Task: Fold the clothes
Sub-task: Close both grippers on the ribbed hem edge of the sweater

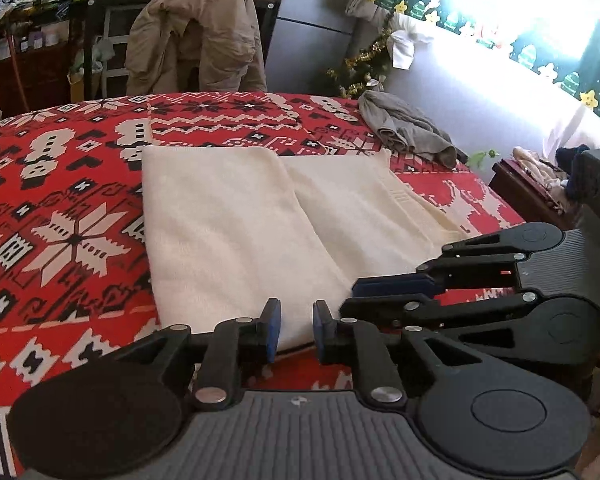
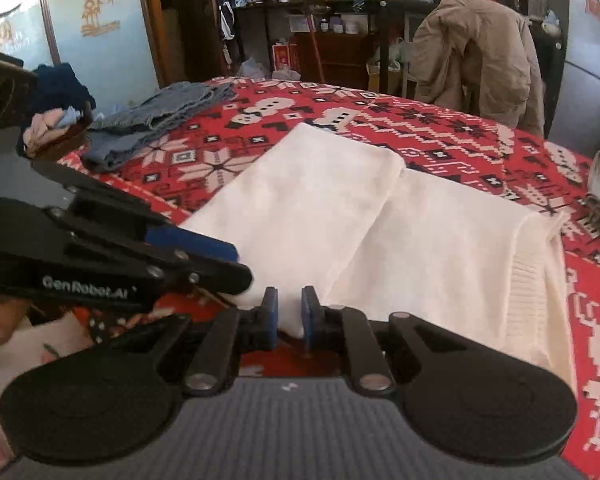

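Observation:
A cream knitted garment [image 1: 236, 232] lies folded flat on the red patterned tablecloth [image 1: 60, 200], one layer lapped over the other. My left gripper [image 1: 297, 328] is at its near edge, the blue pads slightly apart with cloth lying flat between them, not pinched. In the right wrist view the garment [image 2: 440, 248] spreads ahead, and my right gripper [image 2: 289, 312] is shut on a bunched near corner of it. Both tools sit side by side at the same edge: the right gripper [image 1: 356, 292] comes in from the right, and the left gripper [image 2: 240, 268] from the left.
A crumpled grey garment [image 1: 408, 128] lies at the table's far right and a blue-grey one [image 2: 160, 120] at the far left. Behind the table stands a chair draped with a beige jacket [image 1: 196, 36]. A wooden box [image 1: 532, 192] of small items sits beside the table.

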`<state>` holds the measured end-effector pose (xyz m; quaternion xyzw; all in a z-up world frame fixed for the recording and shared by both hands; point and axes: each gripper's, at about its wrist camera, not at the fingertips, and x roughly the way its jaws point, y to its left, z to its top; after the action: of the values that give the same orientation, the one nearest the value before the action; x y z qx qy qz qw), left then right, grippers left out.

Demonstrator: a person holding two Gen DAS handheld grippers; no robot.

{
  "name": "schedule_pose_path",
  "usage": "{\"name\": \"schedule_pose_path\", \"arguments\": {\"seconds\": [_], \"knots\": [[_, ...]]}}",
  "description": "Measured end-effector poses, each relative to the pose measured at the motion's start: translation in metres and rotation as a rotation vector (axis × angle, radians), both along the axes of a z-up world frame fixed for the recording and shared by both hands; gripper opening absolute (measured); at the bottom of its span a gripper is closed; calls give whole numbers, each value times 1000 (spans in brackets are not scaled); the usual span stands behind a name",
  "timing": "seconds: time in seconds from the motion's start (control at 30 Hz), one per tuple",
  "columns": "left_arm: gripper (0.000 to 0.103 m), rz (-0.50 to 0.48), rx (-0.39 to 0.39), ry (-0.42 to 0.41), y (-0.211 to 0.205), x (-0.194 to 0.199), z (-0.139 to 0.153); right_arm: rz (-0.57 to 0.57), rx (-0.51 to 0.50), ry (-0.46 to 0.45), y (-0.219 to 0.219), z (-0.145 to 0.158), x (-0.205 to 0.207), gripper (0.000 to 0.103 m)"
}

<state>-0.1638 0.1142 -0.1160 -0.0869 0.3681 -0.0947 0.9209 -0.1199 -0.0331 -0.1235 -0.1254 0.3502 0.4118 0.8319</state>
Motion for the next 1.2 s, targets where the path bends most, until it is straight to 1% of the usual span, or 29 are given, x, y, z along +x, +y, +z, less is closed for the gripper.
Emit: {"name": "schedule_pose_path", "arguments": {"seconds": [0.13, 0.2, 0.23, 0.27, 0.3, 0.33, 0.37, 0.43, 0.47, 0.5, 0.53, 0.6, 0.67, 0.73, 0.77, 0.8, 0.83, 0.9, 0.97, 1.03, 1.1, 1.17, 1.2], "knots": [[19, -11, 48, -8, -10, -6, 0, -51, 26, 38, -16, 6, -1, 19], [25, -10, 59, -10, -14, -10, 3, -72, 42, 35, -24, 11, -4, 20], [28, -8, 60, -14, -15, -12, 5, -81, 48, 33, -27, 14, -5, 23], [33, -6, 61, -20, -17, -15, 7, -86, 53, 30, -29, 16, -6, 26], [37, -3, 62, -26, -18, -17, 10, -91, 56, 26, -31, 18, -7, 35], [36, 3, 72, -31, -19, -20, 12, -97, 53, 18, -33, 20, -9, 46], [38, 9, 86, -35, -21, -22, 14, -104, 48, 9, -33, 22, -12, 54], [45, 26, 97, -28, -20, -27, 16, -133, 37, -36, -34, 25, -18, 79], [55, 35, 102, -23, -19, -30, 17, -138, 38, -57, -35, 27, -20, 86], [64, 47, 96, -31, -16, -34, 19, -139, 43, -71, -37, 29, -23, 96], [66, 61, 87, -43, -13, -39, 22, -137, 52, -81, -39, 31, -25, 99], [74, 101, 87, -66, -9, -48, 28, -132, 64, -93, -41, 36, -29, 102], [79, 157, 117, -67, -6, -53, 36, -132, 68, -99, -43, 42, -33, 102], [85, 213, 152, -65, -3, -57, 43, -145, 75, -102, -45, 49, -35, 102], [91, 236, 164, -67, 0, -58, 47, -157, 73, -99, -46, 52, -34, 102], [94, 244, 169, -77, 2, -60, 50, -169, 72, -95, -46, 55, -34, 102], [94, 248, 173, -88, 4, -62, 53, -180, 73, -96, -47, 57, -34, 102], [98, 246, 172, -98, 9, -64, 59, -203, 81, -104, -48, 62, -34, 102], [97, 257, 179, -104, 13, -63, 63, -226, 97, -126, -50, 69, -36, 102], [97, 289, 194, -122, 15, -64, 68, -252, 101, -162, -53, 75, -37, 102], [97, 275, 244, -130, 13, -62, 73, -264, 65, -173, -51, 81, -33, 102], [97, 234, 299, -125, 10, -58, 77, -255, 10, -183, -46, 82, -29, 102], [97, 222, 309, -137, 10, -56, 78, -253, -20, -191, -43, 83, -28, 102]]}}
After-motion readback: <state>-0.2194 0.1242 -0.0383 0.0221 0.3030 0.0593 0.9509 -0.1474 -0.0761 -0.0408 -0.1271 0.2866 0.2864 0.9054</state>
